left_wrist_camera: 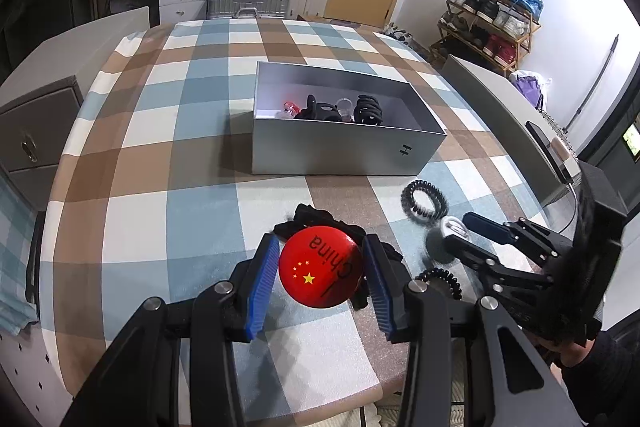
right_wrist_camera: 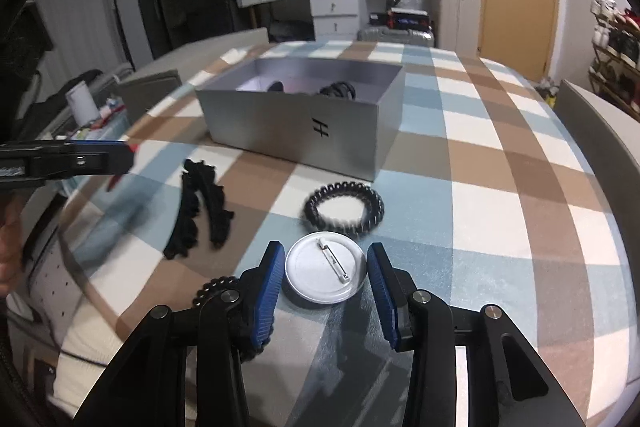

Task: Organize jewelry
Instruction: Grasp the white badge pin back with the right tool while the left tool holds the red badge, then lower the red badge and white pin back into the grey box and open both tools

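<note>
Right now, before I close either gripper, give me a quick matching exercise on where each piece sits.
Things:
1. red badge
2. silver pin-back badge
3. black coil hair tie nearest the box
4. black hair claw

Places:
A. inside the grey box
B. between the right gripper fingers
C. on the checked cloth, in front of the box
D. between the left gripper fingers

Pairs: 1-D, 2-B, 3-C, 4-A

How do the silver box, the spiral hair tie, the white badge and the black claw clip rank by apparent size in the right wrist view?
1. Silver box, clearly largest.
2. Black claw clip, the longest of the rest.
3. Spiral hair tie and white badge look about alike; the badge lies nearer the camera, so I won't rank them.
</note>
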Action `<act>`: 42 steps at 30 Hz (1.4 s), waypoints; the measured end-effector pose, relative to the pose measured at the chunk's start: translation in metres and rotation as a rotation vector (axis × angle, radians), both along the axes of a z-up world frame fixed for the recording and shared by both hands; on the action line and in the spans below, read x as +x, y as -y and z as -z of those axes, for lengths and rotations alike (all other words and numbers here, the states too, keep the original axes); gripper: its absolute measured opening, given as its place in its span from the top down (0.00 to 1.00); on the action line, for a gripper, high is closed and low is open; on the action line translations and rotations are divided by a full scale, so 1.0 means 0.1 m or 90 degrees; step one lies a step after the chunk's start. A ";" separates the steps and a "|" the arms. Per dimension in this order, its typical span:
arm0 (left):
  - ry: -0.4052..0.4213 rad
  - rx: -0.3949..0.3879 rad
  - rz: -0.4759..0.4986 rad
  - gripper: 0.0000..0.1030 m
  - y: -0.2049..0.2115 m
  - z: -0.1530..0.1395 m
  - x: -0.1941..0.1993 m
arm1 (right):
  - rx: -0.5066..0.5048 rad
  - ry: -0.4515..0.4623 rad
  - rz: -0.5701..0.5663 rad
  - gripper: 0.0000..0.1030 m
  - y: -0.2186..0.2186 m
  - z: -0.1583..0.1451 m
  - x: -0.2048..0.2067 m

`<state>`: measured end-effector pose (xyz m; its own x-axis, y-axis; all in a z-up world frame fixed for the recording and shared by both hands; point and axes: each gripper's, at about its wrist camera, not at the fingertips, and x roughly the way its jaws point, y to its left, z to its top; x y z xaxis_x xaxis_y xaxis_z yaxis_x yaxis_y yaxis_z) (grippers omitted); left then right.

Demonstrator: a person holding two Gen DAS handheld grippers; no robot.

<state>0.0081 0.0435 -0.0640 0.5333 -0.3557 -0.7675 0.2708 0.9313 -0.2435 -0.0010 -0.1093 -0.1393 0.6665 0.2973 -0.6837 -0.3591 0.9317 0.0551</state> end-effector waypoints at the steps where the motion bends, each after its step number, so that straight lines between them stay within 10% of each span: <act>1: 0.002 0.001 -0.001 0.64 0.00 -0.01 0.00 | 0.001 0.005 0.001 0.60 0.02 -0.01 -0.02; 25: 0.042 0.024 0.005 0.64 0.18 -0.26 0.56 | 0.130 0.124 -0.026 0.60 0.18 -0.74 0.48; 42: 0.012 0.011 0.045 0.64 0.54 -0.11 1.21 | 0.131 0.111 -0.062 0.60 0.09 -0.70 1.19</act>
<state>0.1289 -0.0106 -0.0534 0.5216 -0.3795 -0.7642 0.3397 0.9140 -0.2220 0.1178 -0.1185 -0.0697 0.7305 0.4864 -0.4793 -0.4668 0.8680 0.1694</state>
